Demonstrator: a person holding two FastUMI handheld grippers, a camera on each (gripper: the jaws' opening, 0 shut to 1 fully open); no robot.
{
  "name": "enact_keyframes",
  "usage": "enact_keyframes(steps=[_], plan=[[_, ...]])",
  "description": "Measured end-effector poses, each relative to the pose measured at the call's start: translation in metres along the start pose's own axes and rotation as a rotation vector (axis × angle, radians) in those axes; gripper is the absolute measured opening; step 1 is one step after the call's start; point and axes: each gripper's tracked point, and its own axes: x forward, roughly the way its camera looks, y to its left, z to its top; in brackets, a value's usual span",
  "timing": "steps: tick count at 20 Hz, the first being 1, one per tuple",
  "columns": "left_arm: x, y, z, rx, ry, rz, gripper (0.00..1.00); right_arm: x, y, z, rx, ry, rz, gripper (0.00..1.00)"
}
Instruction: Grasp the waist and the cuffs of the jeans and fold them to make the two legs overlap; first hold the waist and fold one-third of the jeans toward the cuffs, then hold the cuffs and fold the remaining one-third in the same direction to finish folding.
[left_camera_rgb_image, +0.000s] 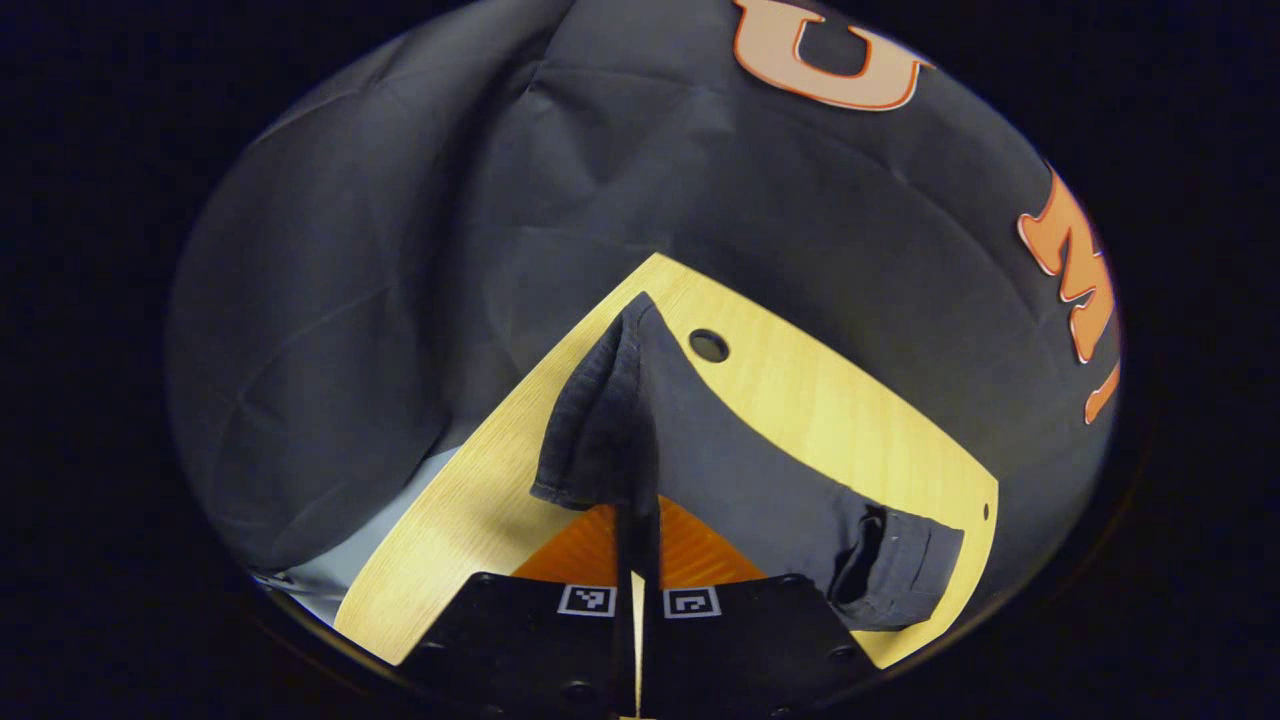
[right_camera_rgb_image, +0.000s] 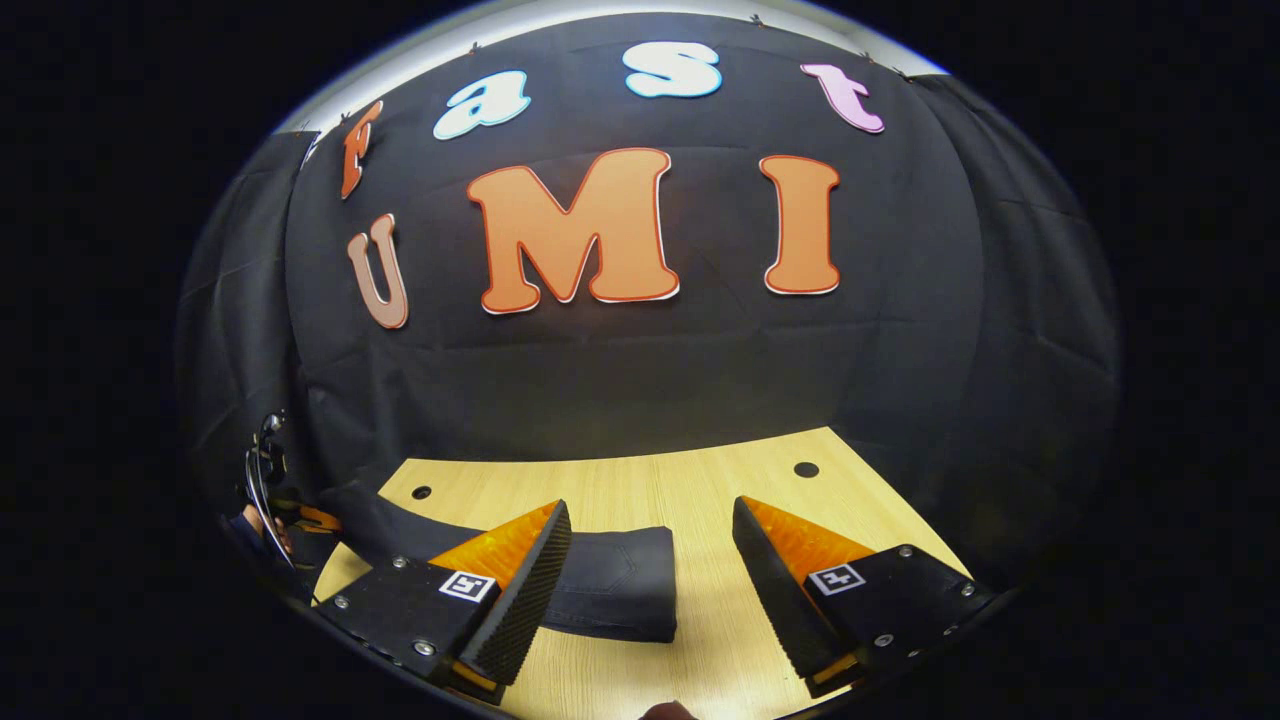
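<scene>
Jeans (left_camera_rgb_image: 720, 450) lie on the wooden table (left_camera_rgb_image: 850, 400), long axis running from my left gripper (left_camera_rgb_image: 637, 530) away across the top toward the cable hole (left_camera_rgb_image: 708, 346) and off to one side, where the waistband end rests flat near the table's edge. Left fingers are clenched together on a bunched end of the denim, lifted off the table so the cloth tents up between them; looks like the cuff end, though the fold hides the hem, so can't be sure.

Right gripper (right_camera_rgb_image: 650, 570) is released, fingers spread wide with nothing between them, hovering just above the table. In the right gripper view the jeans (right_camera_rgb_image: 610, 585) sit partly behind my left-hand finger (right_camera_rgb_image: 520, 590) of that gripper, folded end closest, the rest stretching away toward the other gripper and the hand holding it at the table's far side.

Judging by this, the right gripper is nearer the flat folded end and the left already has its end. Nothing else sits on the table; only the black cloth wall (right_camera_rgb_image: 640, 370) stands behind it. Path over the jeans looks free.
</scene>
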Motion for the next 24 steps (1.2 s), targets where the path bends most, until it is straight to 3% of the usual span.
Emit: enact_keyframes(steps=[7,24], plan=[[-0.028,-0.038,0.016,0.049,-0.080,-0.092,0.03,0.006,-0.003,0.000,-0.015,0.004,0.031,0.98],[-0.116,-0.236,-0.005,0.264,-0.150,-0.263,0.03,0.008,-0.003,0.000,0.023,0.004,0.066,0.98]])
